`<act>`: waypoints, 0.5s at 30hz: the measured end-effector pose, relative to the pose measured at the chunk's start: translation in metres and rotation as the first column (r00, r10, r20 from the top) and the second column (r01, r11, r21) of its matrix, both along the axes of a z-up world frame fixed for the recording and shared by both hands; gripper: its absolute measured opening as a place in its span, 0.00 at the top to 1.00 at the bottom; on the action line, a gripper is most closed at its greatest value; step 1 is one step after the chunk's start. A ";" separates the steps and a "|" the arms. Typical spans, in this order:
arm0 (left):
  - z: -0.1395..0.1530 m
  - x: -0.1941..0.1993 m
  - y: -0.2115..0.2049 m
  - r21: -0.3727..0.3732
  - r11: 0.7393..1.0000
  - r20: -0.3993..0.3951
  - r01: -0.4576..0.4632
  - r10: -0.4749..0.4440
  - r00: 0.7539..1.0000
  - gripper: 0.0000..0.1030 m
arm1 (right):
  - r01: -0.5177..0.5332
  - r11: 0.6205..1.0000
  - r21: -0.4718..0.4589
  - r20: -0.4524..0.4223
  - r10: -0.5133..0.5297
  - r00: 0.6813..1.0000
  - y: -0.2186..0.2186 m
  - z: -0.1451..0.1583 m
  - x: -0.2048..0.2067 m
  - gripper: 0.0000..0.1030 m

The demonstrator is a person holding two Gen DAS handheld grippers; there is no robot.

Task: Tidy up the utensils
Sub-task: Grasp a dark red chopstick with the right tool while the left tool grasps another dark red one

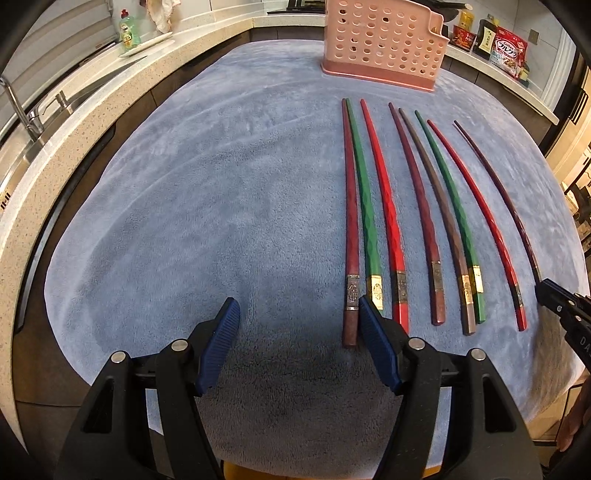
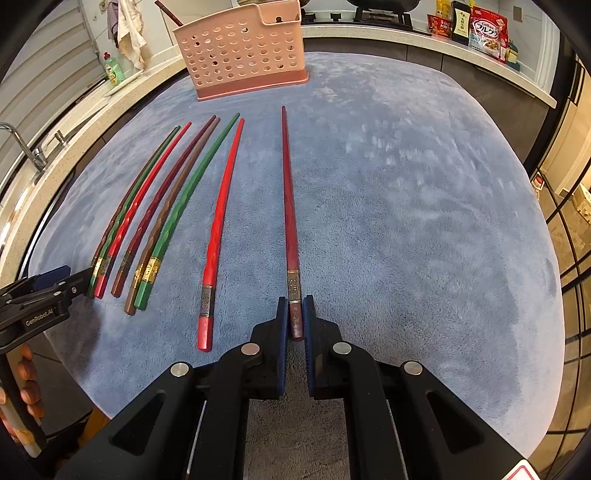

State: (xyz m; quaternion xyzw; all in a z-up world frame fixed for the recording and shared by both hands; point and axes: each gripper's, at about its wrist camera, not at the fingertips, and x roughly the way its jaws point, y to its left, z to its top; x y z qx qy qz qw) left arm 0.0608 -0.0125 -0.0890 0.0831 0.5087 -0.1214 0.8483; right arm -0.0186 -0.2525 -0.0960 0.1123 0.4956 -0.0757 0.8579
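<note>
Kitchen counters ring a table spread with a blue fleece cloth [image 2: 406, 203], and a pink perforated basket [image 2: 240, 55] stands at its far edge with one brown stick poking up behind its rim. Eight chopsticks lie lengthwise on the cloth, tips toward the basket. The right gripper [image 2: 295, 317] has its blue pads pressed against the butt end of the dark red chopstick [image 2: 287, 206], the outermost one on that side, which appears to rest flat on the cloth. Just beside it lies a red chopstick [image 2: 221, 214], then a tighter bunch of green, brown, maroon and red ones [image 2: 155, 221] toward the left. The left gripper [image 1: 299, 328] hovers with its jaws spread wide and nothing between them; its right pad covers the butt of a green chopstick [image 1: 364, 206] in the left wrist view. A dish soap bottle [image 1: 129, 31] and a tap [image 1: 22, 110] sit on the counter at left, and food packets [image 2: 487, 31] at right. The packet lettering is too small to read, and the basket's inside is hidden.
</note>
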 end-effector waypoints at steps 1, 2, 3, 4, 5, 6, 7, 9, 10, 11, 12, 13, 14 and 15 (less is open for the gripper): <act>0.000 0.000 0.000 0.001 1.000 0.003 0.001 -0.001 1.000 0.43 | 0.001 1.000 0.000 0.000 -0.001 1.000 0.000 0.000 0.000 0.93; 0.001 0.000 0.000 0.005 1.000 0.008 0.001 -0.001 1.000 0.48 | 0.001 1.000 0.000 0.000 -0.001 1.000 0.000 0.000 0.000 0.93; 0.001 0.001 0.000 0.005 1.000 0.011 0.003 -0.003 1.000 0.51 | 0.000 1.000 -0.001 0.000 0.000 1.000 0.000 0.000 0.000 0.93; 0.002 0.001 0.000 0.005 1.000 0.014 0.003 -0.003 1.000 0.62 | 0.000 1.000 -0.002 0.000 0.000 1.000 0.000 0.000 0.000 0.93; 0.003 0.002 0.001 0.005 1.000 0.016 0.001 -0.001 1.000 0.73 | 0.001 1.000 0.000 0.000 -0.001 1.000 0.000 0.000 0.000 0.93; 0.004 0.003 0.002 0.002 1.000 0.013 0.001 -0.001 1.000 0.77 | 0.001 1.000 0.001 0.000 -0.001 1.000 0.000 0.000 0.000 0.93; 0.005 0.004 0.003 -0.003 1.000 0.009 -0.001 0.001 1.000 0.84 | 0.002 1.000 0.002 0.000 -0.002 1.000 0.000 0.000 0.000 0.93; 0.006 0.006 0.007 -0.021 1.000 -0.004 -0.005 0.004 1.000 0.88 | 0.003 1.000 0.003 0.001 -0.003 1.000 0.000 0.000 0.000 0.93; 0.006 0.007 0.008 -0.029 1.000 -0.009 -0.007 0.007 1.000 0.88 | 0.002 1.000 0.003 0.001 -0.002 1.000 0.000 0.000 0.001 0.93; 0.007 0.008 0.009 -0.035 0.999 -0.014 -0.009 0.009 1.000 0.89 | 0.001 1.000 0.005 0.002 -0.001 1.000 0.000 0.001 0.001 0.93; 0.007 0.008 0.010 -0.039 0.999 -0.015 -0.010 0.009 1.000 0.89 | 0.001 1.000 0.007 0.003 -0.001 1.000 0.000 0.002 0.001 0.93; 0.008 0.007 0.011 -0.039 0.999 -0.015 -0.012 0.012 1.000 0.90 | 0.002 1.000 0.010 0.005 -0.002 1.000 -0.001 0.003 0.001 0.93; 0.008 0.008 0.012 -0.041 0.999 -0.017 -0.015 0.014 1.000 0.91 | 0.004 1.000 0.013 0.007 -0.004 1.000 -0.002 0.004 0.001 0.93; 0.010 0.008 0.013 -0.047 0.999 -0.020 -0.018 0.017 1.000 0.92 | 0.006 1.000 0.014 0.012 -0.006 1.000 -0.002 0.007 0.000 0.93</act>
